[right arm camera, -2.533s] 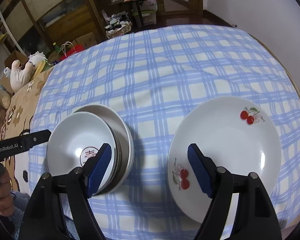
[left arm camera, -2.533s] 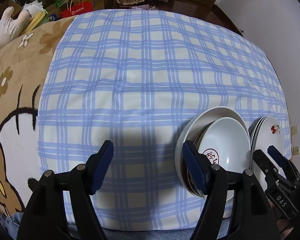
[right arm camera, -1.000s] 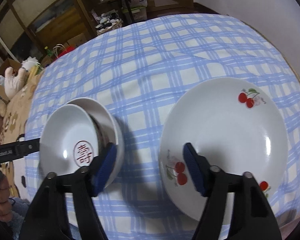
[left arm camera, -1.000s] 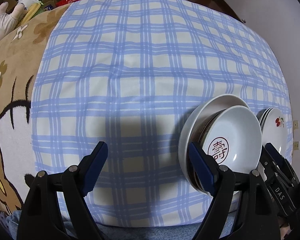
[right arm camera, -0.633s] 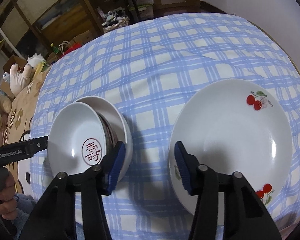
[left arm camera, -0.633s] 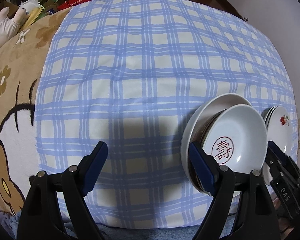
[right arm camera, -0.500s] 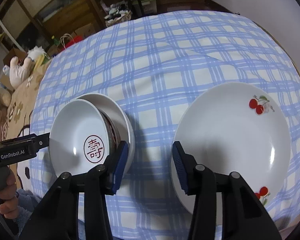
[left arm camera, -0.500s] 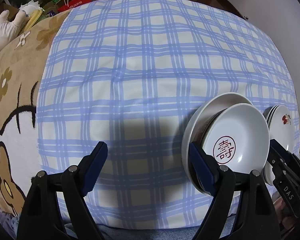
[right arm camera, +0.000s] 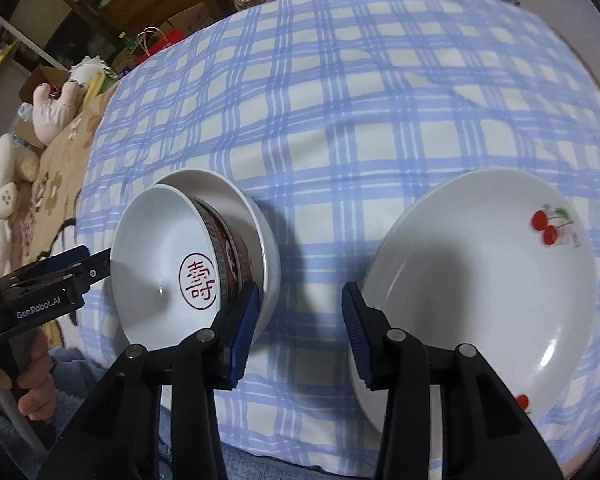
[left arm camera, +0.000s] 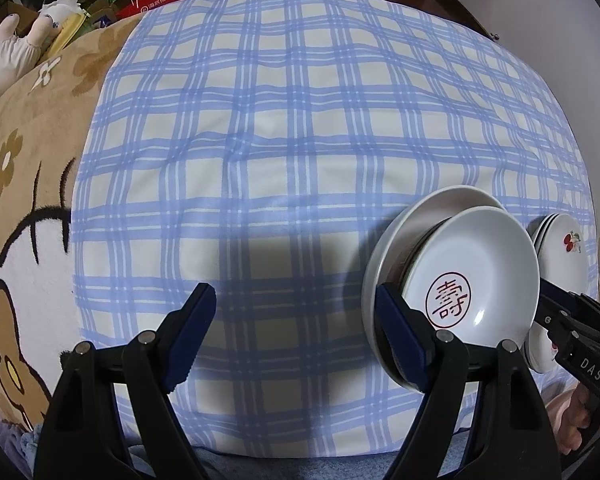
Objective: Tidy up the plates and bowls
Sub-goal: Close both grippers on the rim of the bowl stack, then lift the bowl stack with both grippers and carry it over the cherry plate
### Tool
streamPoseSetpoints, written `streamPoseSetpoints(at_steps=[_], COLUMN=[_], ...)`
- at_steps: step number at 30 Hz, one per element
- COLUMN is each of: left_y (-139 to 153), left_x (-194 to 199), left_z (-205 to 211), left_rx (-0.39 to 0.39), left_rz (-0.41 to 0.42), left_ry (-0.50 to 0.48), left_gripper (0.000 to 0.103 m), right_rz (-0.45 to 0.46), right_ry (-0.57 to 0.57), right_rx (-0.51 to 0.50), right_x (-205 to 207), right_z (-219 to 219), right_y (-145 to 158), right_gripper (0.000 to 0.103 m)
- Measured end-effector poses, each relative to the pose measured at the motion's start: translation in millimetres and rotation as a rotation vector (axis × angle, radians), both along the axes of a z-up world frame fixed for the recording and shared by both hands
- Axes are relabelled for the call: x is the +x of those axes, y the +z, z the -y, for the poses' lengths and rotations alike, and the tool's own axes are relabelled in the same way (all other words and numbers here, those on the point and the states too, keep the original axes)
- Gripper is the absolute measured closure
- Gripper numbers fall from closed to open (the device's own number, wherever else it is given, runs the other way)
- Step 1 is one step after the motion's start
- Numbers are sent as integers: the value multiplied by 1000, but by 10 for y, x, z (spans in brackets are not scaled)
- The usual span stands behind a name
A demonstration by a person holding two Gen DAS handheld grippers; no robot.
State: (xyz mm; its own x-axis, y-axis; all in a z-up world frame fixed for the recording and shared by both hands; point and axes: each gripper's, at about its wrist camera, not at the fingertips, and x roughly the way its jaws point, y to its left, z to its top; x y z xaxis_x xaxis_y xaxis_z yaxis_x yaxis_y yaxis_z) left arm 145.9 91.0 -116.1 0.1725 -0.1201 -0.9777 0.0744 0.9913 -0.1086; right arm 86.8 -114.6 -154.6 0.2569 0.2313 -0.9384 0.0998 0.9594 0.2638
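A stack of white bowls (right arm camera: 168, 256) sits near the front edge of the blue checked cloth; the top bowl has a red character inside, and it also shows in the left wrist view (left arm camera: 472, 276). A stack of white cherry plates (right arm camera: 488, 280) lies to its right, seen in the left wrist view (left arm camera: 560, 248) behind the bowls. My left gripper (left arm camera: 296, 336) is open and empty, its right finger beside the bowl stack. My right gripper (right arm camera: 296, 328) is open and empty, over the cloth between bowls and plates.
The blue checked cloth (left arm camera: 284, 128) covers the round table. A brown cartoon blanket (left arm camera: 24, 184) lies to the left, with plush toys (right arm camera: 56, 108) and a red bag (left arm camera: 152, 0) beyond. A white wall (left arm camera: 560, 20) is on the right.
My right gripper's jaws have narrowed step by step and it has tilted and moved closer between bowls and plates. My left gripper has stayed open, shifting only slightly.
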Motion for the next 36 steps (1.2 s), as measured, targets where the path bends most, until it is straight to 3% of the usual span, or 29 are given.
streamPoseSetpoints(at_steps=[7, 9, 12, 14, 20, 22, 36], left_y=[4, -1, -6, -8, -24, -38, -106], left_x=[1, -11, -1, -1, 18, 16, -5], left_z=[13, 10, 22, 41, 40, 77, 193], left_rx=[-10, -32, -63, -93, -179, -185, -191], left_rz=[-1, -4, -5, -8, -27, -29, -46], left_ry=[4, 11, 6, -4, -6, -15, 0], left_gripper=[26, 34, 47, 63, 91, 95, 99], right_rz=[-23, -15, -1, 6, 18, 22, 26], right_ry=[-89, -86, -77, -73, -84, -90, -173], right_rx=[99, 85, 83, 74, 17, 15, 84], right_x=[-39, -33, -19, -5, 22, 14, -62], right_z=[60, 28, -23, -77, -191, -193, -80], right_y=[-110, -102, -79, -71, -43, -48, -101], right_gripper=[66, 67, 78, 88, 92, 92, 92])
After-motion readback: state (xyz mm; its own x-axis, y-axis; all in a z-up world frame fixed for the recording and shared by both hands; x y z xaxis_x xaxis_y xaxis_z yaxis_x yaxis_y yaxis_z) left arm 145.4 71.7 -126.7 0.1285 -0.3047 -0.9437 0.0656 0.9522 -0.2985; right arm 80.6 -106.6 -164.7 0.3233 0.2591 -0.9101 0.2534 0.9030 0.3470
